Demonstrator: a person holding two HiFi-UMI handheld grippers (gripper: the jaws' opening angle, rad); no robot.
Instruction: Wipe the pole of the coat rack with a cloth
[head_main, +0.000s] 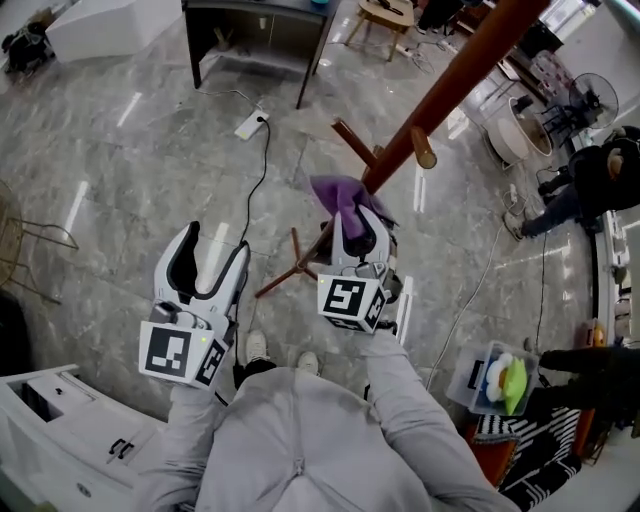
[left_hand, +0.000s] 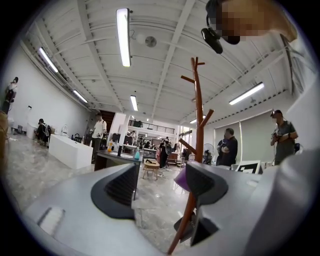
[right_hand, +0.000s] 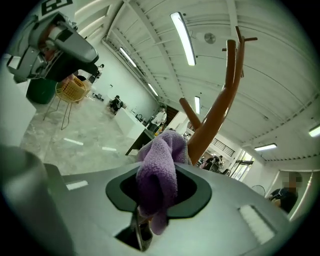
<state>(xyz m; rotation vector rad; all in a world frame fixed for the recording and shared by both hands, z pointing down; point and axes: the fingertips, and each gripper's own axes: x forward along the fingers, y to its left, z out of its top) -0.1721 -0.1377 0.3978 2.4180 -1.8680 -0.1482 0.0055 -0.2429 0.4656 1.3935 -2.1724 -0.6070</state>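
No readable text, brand, number or sign anywhere. Only black-and-white square patterns, not letters: on left marker cube (head_main: 178, 352) of left gripper (head_main: 215, 243), and on right marker cube (head_main: 350, 300) of right gripper (head_main: 358, 222).

Two grippers (head_main: 213, 246) (head_main: 358, 222), one purple cloth (head_main: 335, 190), one coat rack (head_main: 440, 95), one power strip (head_main: 251, 124).

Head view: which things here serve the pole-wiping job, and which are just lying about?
Job: purple cloth, coat rack pole, right tongs shut on the cloth.
Lying about: power strip, dark table, floor fan; left tongs open, holding nothing.
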